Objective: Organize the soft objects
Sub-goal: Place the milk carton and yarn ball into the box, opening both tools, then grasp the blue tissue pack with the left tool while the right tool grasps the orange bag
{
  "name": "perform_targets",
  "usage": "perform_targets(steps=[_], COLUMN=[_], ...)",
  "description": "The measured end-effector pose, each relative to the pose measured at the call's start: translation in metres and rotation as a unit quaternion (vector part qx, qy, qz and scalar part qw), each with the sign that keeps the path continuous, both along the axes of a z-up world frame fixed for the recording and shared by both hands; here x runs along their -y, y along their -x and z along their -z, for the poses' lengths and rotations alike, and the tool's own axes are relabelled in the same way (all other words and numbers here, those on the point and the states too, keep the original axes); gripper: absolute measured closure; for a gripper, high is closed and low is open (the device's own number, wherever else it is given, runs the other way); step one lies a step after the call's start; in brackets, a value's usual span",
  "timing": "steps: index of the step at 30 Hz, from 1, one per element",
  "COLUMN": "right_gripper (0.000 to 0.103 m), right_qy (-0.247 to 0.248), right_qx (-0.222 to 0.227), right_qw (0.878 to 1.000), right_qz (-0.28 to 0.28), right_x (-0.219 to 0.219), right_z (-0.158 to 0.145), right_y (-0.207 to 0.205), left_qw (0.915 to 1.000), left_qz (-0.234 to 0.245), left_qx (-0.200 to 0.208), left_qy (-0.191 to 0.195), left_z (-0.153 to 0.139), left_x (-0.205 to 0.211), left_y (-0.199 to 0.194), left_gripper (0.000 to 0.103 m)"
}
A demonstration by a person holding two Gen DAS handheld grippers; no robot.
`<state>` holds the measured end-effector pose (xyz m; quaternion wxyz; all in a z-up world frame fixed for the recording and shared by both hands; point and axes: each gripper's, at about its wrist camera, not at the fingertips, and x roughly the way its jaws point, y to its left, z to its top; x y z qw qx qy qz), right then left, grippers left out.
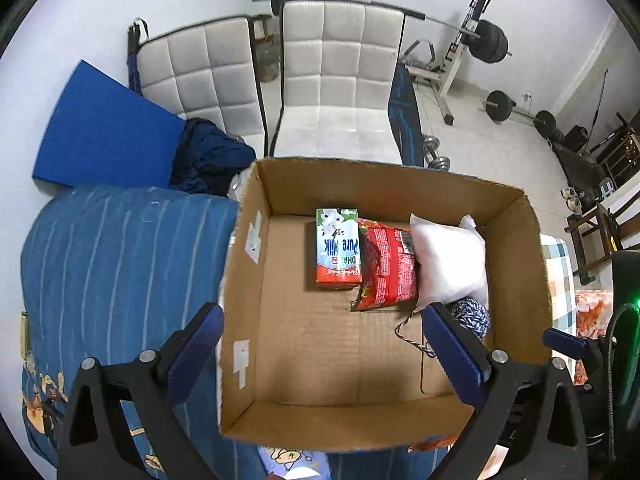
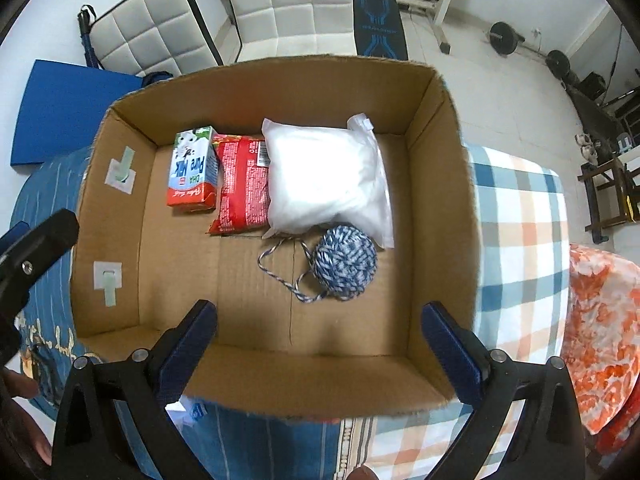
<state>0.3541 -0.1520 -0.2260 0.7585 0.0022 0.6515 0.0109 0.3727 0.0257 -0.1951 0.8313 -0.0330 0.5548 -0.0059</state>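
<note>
Open cardboard box point(image 2: 436, 200) sits on a bed with blue striped bedding point(image 1: 120, 264). Along its far wall, left to right: milk carton point(image 2: 194, 172) lying flat, red snack packet point(image 2: 244, 188) touching it, white pillow point(image 2: 324, 180) overlapping the packet's edge. Yarn ball point(image 2: 346, 264) (blue and white, loose strand trailing left) lies just in front of the pillow, touching it. Left gripper point(image 1: 320, 328) hangs above the box, jaws spread wide, nothing between them. Right gripper point(image 2: 318, 328) likewise wide and empty over the box.

Both wrist cameras look steeply down, fairly near, sharing the cardboard box point(image 1: 516, 280) point(image 2: 440, 200) interior.
</note>
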Motion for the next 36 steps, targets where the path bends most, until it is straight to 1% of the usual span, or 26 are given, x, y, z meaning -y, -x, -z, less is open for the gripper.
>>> perform_targets(steps=[2,6,14,17,20,23,24,27,31,36], right_gripper=[0.000,0.000,0.000,0.000,0.000,0.000,0.000,0.000,0.000,0.000], right_qy=[-0.003,0.006,-0.003,0.000,0.000,-0.003,-0.001,-0.001,-0.003,-0.012], right_qx=[0.010,0.048,0.104,0.123,0.139,0.153,0.158,0.173,0.190,0.206], right_qw=[1.000,0.999,0.995,0.992,0.990,0.988,0.987,0.985,0.982,0.978], right_qz=[-0.001,-0.005,0.000,0.002,0.000,-0.004,-0.006,-0.009,-0.011,-0.014], right_x=[0.001,0.005,0.015,0.019,0.020,0.019,0.019,0.018,0.017,0.018], right_z=[-0.008,-0.031,-0.079,-0.095,-0.112,-0.129,-0.134,-0.147,-0.163,-0.182], right_y=[0.009,0.035,0.082,0.098,0.115,0.129,0.134,0.148,0.166,0.183], left_qw=[0.9999,0.9994,0.9974,0.9966,0.9961,0.9957,0.9954,0.9931,0.9928,0.9919], left_qz=[-0.001,0.000,-0.004,0.000,-0.001,-0.002,-0.003,-0.003,-0.009,-0.009], left_qx=[0.013,0.033,0.071,0.082,0.088,0.093,0.096,0.114,0.119,0.126], left_qy=[-0.003,-0.004,0.011,0.001,-0.005,0.001,-0.002,-0.027,-0.013,-0.008], left_z=[-0.009,-0.025,-0.066,-0.078,-0.087,-0.097,-0.100,-0.108,-0.117,-0.128], left_x=[0.000,-0.001,-0.005,-0.005,-0.007,-0.010,-0.010,-0.008,-0.012,-0.012], left_y=[0.010,0.031,0.081,0.097,0.112,0.127,0.132,0.144,0.158,0.177], left_gripper=[0.001,0.001,0.001,0.001,0.001,0.001,0.001,0.001,0.001,0.001])
